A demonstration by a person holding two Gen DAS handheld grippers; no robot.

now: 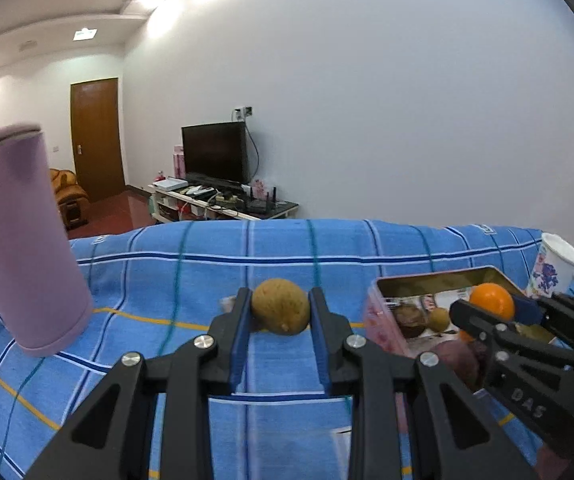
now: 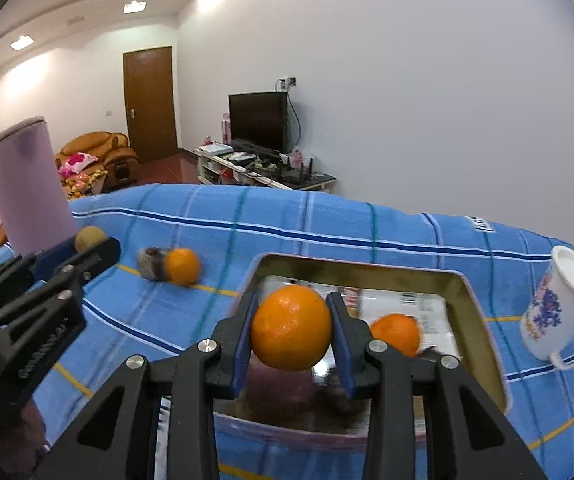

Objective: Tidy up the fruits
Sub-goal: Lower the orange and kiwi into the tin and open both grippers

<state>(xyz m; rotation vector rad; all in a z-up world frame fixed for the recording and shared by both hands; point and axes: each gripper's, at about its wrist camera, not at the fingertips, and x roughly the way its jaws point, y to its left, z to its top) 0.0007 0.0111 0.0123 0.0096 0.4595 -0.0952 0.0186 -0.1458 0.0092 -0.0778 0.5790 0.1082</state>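
My left gripper is shut on a brownish-yellow fruit, held above the blue checked cloth. My right gripper is shut on an orange, held over the open metal tin. The same tin appears at the right of the left wrist view, with fruits inside. A second orange lies in the tin. Another orange and a dark brown fruit lie on the cloth to the left. The left gripper with its fruit shows at the left edge.
A tall purple cylinder stands on the cloth at the left. A white floral mug sits to the right of the tin. Beyond the table's far edge are a TV stand, a wooden door and orange sofas.
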